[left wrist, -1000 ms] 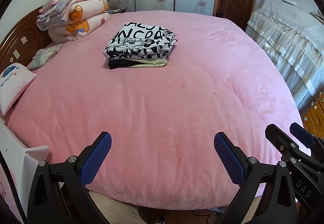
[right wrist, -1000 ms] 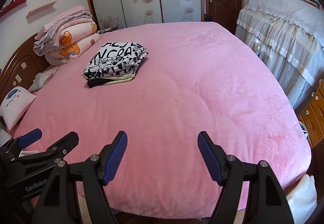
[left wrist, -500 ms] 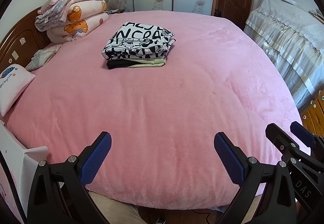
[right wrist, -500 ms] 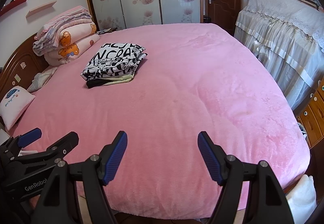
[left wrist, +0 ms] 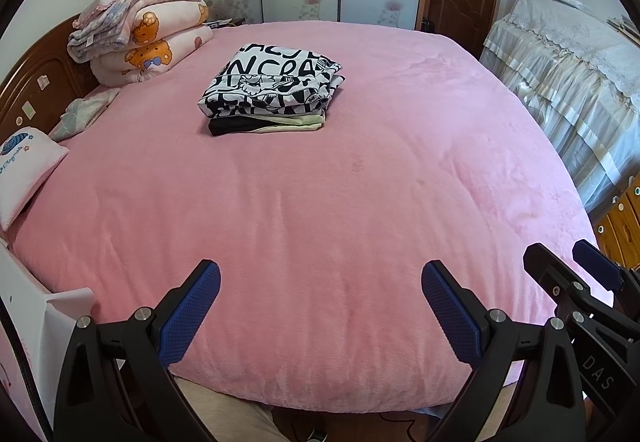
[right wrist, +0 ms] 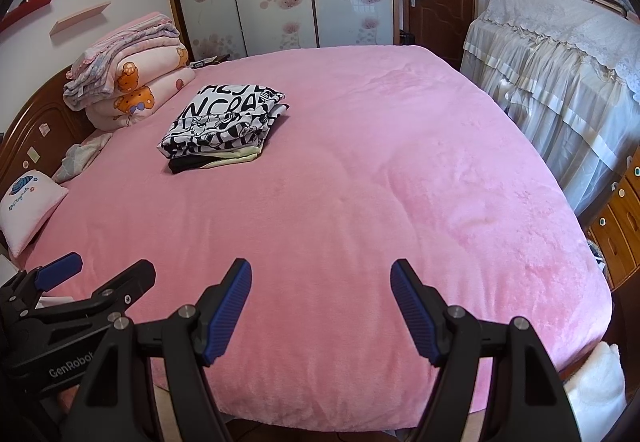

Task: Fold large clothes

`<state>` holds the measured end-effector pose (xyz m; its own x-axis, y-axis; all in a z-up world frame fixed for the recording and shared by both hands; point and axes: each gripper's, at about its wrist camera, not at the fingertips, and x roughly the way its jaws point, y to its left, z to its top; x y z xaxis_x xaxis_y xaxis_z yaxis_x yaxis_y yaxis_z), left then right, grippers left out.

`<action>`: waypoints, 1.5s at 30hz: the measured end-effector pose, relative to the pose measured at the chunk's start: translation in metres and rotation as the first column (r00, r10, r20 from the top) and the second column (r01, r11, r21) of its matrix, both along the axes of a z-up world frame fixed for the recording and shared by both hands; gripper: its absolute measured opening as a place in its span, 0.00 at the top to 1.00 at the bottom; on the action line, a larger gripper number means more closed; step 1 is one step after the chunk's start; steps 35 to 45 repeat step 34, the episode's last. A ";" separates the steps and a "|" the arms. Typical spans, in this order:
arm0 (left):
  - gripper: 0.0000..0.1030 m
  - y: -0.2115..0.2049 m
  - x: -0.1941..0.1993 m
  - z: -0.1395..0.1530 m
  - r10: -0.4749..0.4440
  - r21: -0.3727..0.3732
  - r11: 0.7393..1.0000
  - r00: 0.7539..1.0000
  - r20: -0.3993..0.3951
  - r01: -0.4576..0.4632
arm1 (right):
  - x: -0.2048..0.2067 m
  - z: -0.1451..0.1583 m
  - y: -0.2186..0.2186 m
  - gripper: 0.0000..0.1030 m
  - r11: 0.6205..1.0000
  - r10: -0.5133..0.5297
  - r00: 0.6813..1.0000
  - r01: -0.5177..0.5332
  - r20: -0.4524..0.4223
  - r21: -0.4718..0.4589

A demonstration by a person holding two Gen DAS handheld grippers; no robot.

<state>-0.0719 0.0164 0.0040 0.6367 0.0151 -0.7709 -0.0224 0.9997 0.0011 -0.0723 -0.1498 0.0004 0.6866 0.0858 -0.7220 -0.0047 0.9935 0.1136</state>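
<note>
Pink plush covers the whole bed (left wrist: 360,202) in front of you, and your two tools hang over its near edge, side by side. Your left gripper (left wrist: 320,306) has its jaws wide apart with nothing between the blue pads (left wrist: 192,310); your right gripper (right wrist: 320,306) is the same, jaws spread and empty over the blanket. Neither touches any cloth.

From the left camera you can see the side of your right tool at the picture's right edge, where white letters read "DAS". From the right camera the body of your left tool shows at lower left with the word "GenRobot" cut off by the frame.

Your folded clothes (left wrist: 272,90) sit as one neat stack on the far left part of the bed, well apart from both grippers. On top lies a black-and-white printed piece whose big letters read roughly "NCRA", with another line above it that is too cut up by the fold to read. Under it a pale yellow layer and a black layer peek out at the near edge.

Beyond the stack, against the wooden headboard (left wrist: 36,82), folded quilts (left wrist: 140,38) with orange bear prints are piled up. A small white pillow (left wrist: 24,174) at the left edge carries a blue picture and a line of script too small to read. A lace-covered piece of furniture (right wrist: 560,74) stands along the bed's right side
</note>
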 end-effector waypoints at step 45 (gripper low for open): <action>0.04 0.003 -0.003 -0.001 -0.007 0.009 1.000 1.000 0.001 0.007 | -0.001 -0.002 0.000 0.30 1.000 0.000 1.000 0.000 0.002 -0.002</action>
